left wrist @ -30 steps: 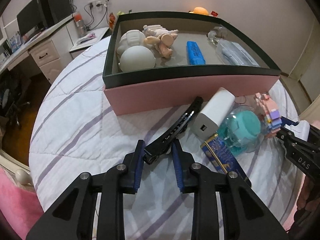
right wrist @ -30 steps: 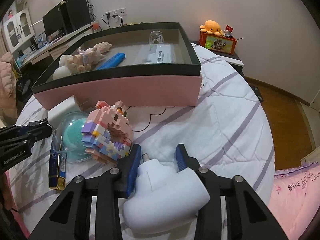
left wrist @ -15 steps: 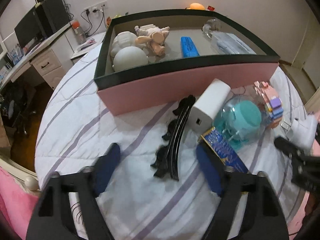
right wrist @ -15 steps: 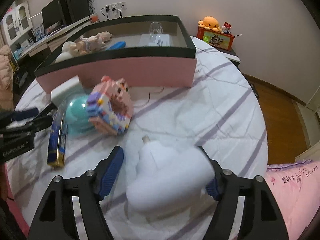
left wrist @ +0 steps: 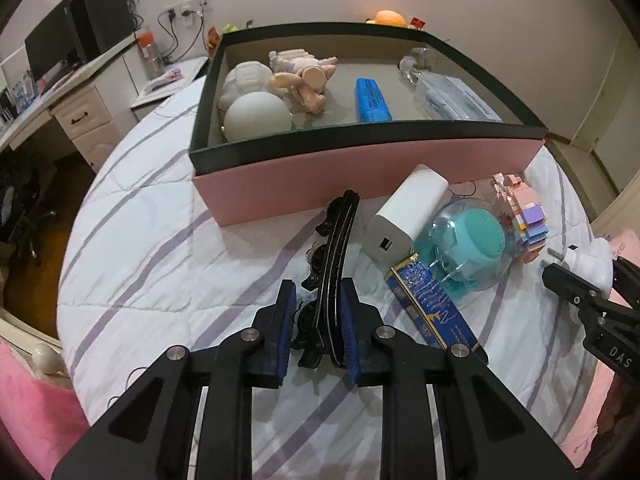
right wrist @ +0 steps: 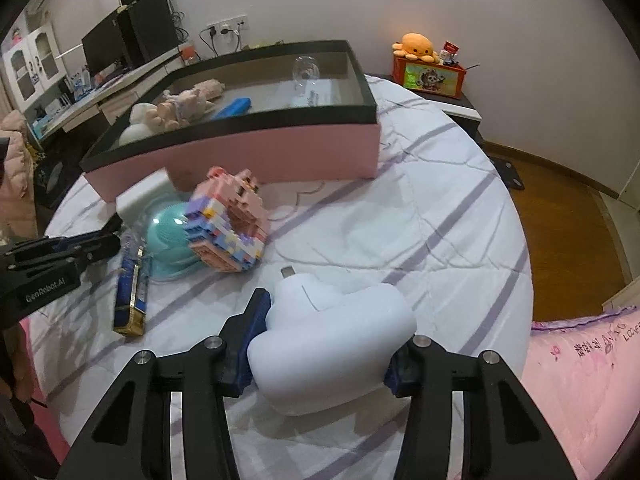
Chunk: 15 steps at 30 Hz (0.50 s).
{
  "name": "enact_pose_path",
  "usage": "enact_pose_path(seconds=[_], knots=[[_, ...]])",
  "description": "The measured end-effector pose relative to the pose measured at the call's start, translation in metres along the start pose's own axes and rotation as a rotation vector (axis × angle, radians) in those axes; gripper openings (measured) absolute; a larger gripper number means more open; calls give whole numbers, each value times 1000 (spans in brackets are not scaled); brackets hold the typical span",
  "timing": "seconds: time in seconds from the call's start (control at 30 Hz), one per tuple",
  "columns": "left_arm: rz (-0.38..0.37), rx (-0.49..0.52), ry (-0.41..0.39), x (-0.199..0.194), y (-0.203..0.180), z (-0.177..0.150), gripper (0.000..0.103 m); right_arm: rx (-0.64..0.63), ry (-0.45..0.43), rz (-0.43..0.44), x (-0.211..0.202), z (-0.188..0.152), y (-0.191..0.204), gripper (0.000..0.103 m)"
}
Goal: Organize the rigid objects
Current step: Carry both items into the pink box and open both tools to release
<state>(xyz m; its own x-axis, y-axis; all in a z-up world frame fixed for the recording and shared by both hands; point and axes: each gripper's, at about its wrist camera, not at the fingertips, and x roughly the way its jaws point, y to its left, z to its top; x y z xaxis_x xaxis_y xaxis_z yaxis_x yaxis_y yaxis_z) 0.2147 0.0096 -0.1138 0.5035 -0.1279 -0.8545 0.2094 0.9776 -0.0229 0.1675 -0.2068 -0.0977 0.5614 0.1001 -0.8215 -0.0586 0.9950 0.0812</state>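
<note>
The box [left wrist: 360, 168] with the pink walls and dark rim sits on the bed [left wrist: 160, 248] and is partly filled: a white ball [left wrist: 256, 118], a pale doll [left wrist: 304, 80], a blue case [left wrist: 372, 100], a clear packet [left wrist: 452, 100] and a small glass piece [left wrist: 416, 64] already lie inside.

Several things are left on the quilt in front of it. The left gripper [left wrist: 318, 320] has just closed its jaws on the near end of the black hair clip [left wrist: 336, 248], whose far end points toward the box wall; the clip is clamped but lies low over the quilt. The right gripper [right wrist: 324, 320] has just been narrowing its jaws around the white plug adapter [right wrist: 332, 332], and the blue pads press on both its sides, so it looks held.

Not yet picked up are the white charger [left wrist: 404, 216], leaning just beside the box wall, the teal brush in its clear dome [left wrist: 468, 248], the pastel brick figure [right wrist: 228, 224] touching that dome, and the blue and gold tin [left wrist: 432, 304].

By my reckoning the job is about half done: two items are in hand, four remain.
</note>
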Motion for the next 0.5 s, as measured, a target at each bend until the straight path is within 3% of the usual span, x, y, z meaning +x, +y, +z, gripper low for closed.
enact_pose_path(seconds=[0.2,0.5], knots=[[4,-16,-45,-22,4,-2,21,14,-33,13,-12,4,5,50],[39,-39,-141,-69,13,-8,22,-4,-152,17,-60,9,20,50]])
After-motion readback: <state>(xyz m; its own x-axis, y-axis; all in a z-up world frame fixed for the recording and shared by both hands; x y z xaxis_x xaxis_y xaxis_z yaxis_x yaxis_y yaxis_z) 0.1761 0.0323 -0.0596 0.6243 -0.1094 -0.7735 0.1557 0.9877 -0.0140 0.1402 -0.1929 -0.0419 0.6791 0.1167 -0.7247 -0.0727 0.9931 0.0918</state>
